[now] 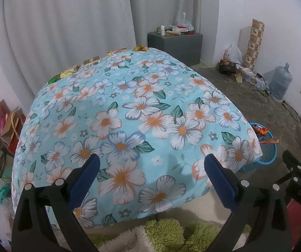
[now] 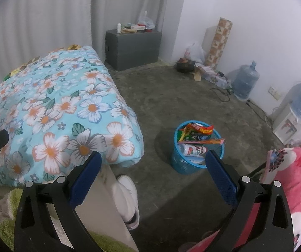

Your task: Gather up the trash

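The floral quilt [image 1: 142, 113] hides most of the blue basket [image 1: 266, 153] and the far-edge wrappers [image 1: 68, 73].

Both views forward, sharing quilt [image 1: 142, 109].

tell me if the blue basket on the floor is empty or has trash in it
It has trash in it. The blue basket stands upright on the floor, holding snack wrappers and a white bottle, some poking above its rim.
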The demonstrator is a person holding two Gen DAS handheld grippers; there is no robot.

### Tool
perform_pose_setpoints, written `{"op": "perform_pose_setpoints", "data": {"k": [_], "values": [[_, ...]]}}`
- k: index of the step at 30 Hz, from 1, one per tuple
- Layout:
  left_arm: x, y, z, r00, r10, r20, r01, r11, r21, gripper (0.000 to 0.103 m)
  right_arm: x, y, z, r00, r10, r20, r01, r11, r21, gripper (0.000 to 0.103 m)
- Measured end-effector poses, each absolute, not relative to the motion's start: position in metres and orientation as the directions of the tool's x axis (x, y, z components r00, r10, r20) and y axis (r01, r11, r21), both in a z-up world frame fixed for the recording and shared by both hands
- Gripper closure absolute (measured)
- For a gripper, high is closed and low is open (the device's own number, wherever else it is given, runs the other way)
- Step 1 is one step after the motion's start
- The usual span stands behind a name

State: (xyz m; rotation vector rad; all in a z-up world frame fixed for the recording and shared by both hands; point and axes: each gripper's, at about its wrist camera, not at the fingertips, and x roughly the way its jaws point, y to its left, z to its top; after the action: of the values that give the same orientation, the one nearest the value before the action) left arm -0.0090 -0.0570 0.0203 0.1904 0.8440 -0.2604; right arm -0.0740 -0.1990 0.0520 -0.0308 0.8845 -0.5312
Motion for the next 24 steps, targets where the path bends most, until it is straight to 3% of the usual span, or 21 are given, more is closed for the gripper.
{"op": "perform_pose_setpoints", "data": {"k": [24], "values": [[-0.0110,-0.0561,0.0181,0.634,-0.156,-0.758,0.303,0.951,0.058,0.006,-0.0748,-0.1998,0.0521,0.514,-0.454,-0.728,0.430,0.870,-0.240,0.008]]}}
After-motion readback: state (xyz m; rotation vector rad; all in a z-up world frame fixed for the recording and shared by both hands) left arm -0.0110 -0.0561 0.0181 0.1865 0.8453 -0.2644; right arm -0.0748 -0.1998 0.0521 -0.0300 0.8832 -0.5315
